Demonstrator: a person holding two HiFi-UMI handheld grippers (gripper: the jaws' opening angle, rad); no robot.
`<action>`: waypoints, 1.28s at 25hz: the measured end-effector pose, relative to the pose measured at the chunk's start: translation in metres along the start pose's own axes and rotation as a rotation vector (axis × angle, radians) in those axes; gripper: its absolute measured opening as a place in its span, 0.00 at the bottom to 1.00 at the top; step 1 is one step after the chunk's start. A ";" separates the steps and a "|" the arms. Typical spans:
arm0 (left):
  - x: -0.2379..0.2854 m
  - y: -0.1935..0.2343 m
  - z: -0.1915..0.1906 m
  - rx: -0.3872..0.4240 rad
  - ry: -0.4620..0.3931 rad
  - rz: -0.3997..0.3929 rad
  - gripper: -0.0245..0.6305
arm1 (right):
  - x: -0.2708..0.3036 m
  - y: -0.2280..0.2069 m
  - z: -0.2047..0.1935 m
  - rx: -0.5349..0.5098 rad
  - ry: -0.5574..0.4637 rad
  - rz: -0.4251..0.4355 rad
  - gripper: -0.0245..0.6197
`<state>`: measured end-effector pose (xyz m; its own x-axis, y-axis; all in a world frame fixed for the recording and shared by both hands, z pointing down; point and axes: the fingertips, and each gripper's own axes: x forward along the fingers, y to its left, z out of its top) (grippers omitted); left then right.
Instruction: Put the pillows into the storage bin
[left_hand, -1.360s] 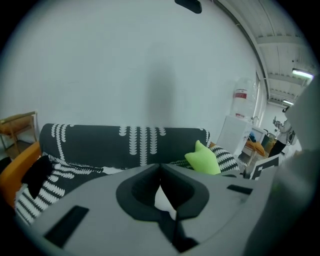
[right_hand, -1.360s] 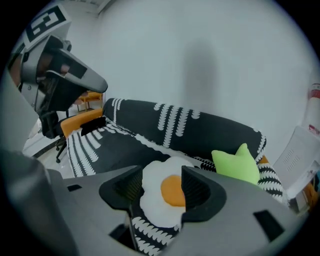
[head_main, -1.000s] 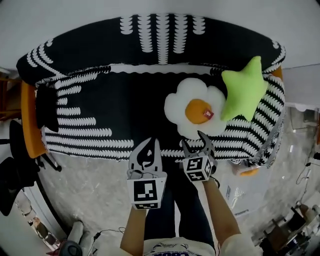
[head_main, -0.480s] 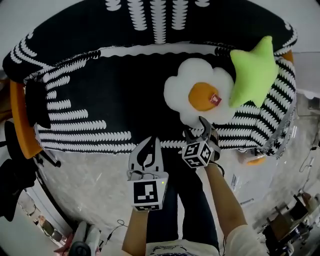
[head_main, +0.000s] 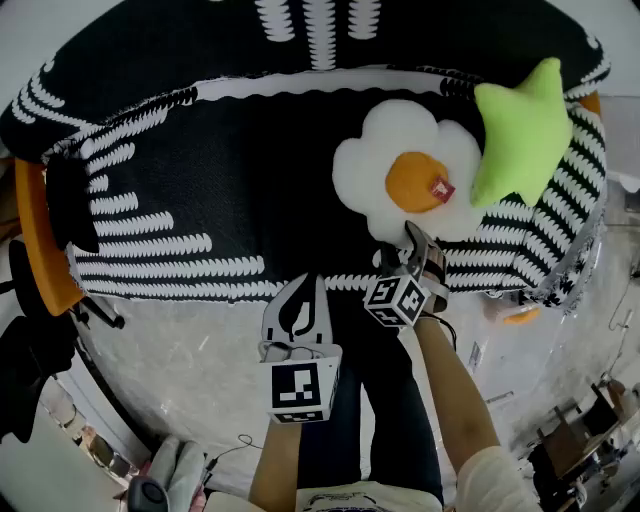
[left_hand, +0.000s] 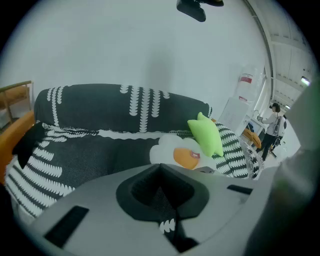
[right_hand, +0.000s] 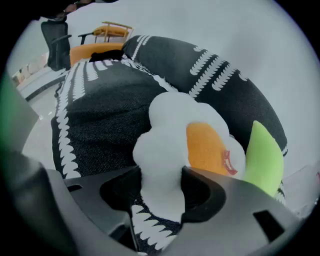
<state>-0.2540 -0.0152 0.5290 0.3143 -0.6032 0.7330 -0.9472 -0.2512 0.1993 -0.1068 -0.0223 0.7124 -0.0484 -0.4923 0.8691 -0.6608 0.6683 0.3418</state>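
A fried-egg pillow (head_main: 365, 180), white with an orange yolk, lies on the right of the black-and-white sofa (head_main: 200, 180). A lime green star pillow (head_main: 520, 130) leans on its right side. My right gripper (head_main: 400, 245) reaches the egg pillow's near edge. In the right gripper view a white lobe of the egg pillow (right_hand: 167, 140) fills the gap of the right gripper (right_hand: 161, 185), whose jaws are closing and touch it on both sides. The star pillow (right_hand: 262, 155) shows behind. My left gripper (head_main: 298, 290) hangs shut and empty above the floor, before the sofa's front edge.
An orange chair frame (head_main: 35, 230) stands against the sofa's left end, with a black cloth (head_main: 70, 200) on the sofa arm. A black office chair (head_main: 25, 350) is at the far left. Grey floor lies under my arms. A person (left_hand: 274, 122) stands far off right.
My right gripper has pushed forward to the egg pillow's near lobe, which now sits between its jaws. The left gripper has barely moved. The sofa appears closer.
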 end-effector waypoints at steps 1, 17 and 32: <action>0.000 0.004 -0.001 0.000 0.000 0.001 0.06 | 0.002 0.002 0.003 0.018 -0.002 0.007 0.42; -0.038 0.001 0.046 0.015 -0.070 0.015 0.06 | -0.082 -0.051 0.061 0.528 -0.161 0.112 0.24; -0.117 -0.051 0.140 0.128 -0.196 -0.033 0.06 | -0.276 -0.108 0.108 1.040 -0.436 0.185 0.21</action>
<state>-0.2338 -0.0374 0.3418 0.3632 -0.7254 0.5847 -0.9243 -0.3595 0.1282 -0.1032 -0.0194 0.3971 -0.3310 -0.7220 0.6076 -0.9068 0.0652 -0.4165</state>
